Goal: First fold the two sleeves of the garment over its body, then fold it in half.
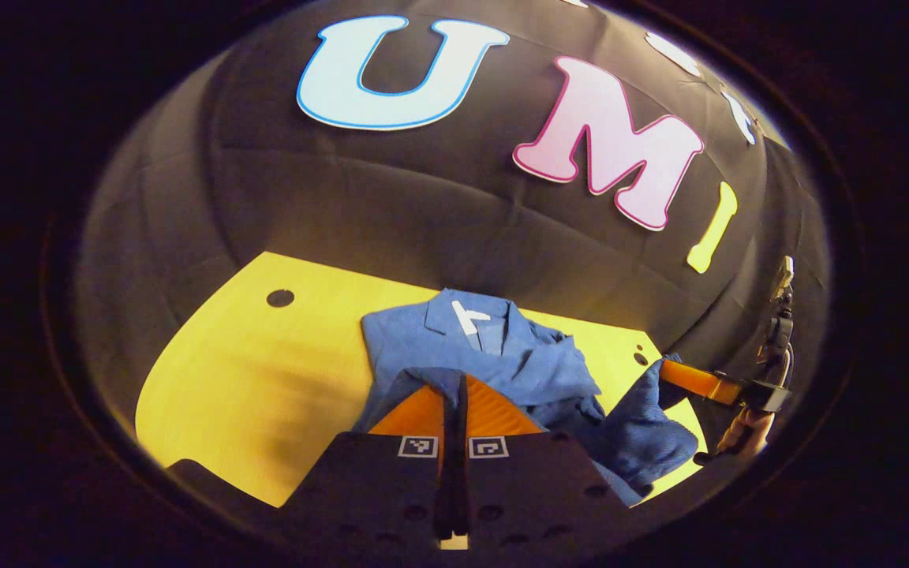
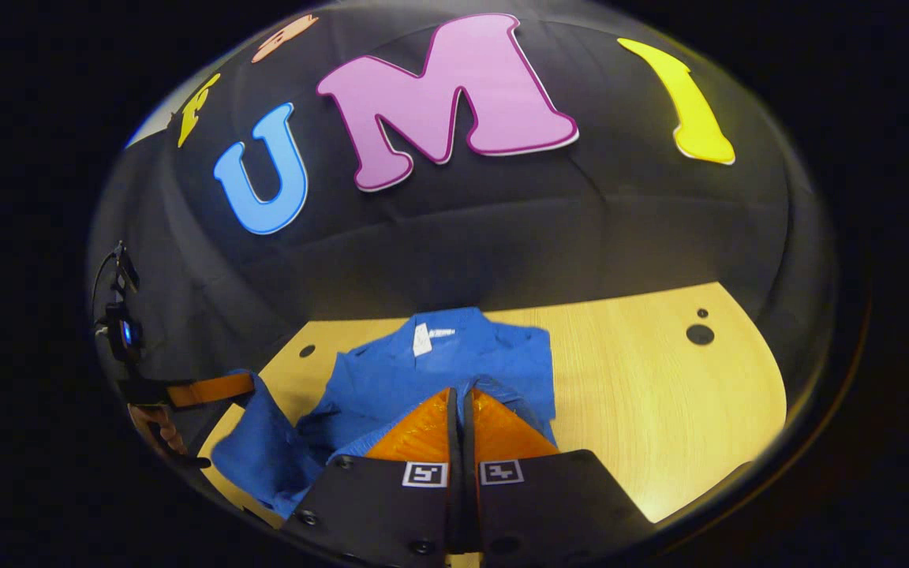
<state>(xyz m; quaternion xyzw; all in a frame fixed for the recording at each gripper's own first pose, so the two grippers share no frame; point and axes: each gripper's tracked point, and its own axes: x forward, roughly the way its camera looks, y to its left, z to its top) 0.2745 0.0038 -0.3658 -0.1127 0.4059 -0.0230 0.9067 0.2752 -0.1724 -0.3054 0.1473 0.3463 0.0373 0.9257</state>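
Observation:
A blue collared shirt [image 1: 502,355] lies on the wooden table [image 1: 249,371], its collar toward the far wall and cloth folded over its body. My left gripper [image 1: 455,384] is shut on a near edge of the shirt. In the left gripper view, my right gripper [image 1: 669,371] shows at the right, pinching a raised corner of blue cloth. The right gripper view has the shirt [image 2: 423,371] ahead, with my right gripper [image 2: 459,392] shut on its near edge. At the left of that view, my left gripper [image 2: 248,384] holds up a hanging flap.
Bare table [image 2: 660,379] stretches out on both sides of the shirt, with small round holes [image 1: 280,298] [image 2: 699,334] in it. The black cloth wall stands right behind the collar. A hand [image 1: 746,434] grips the other tool.

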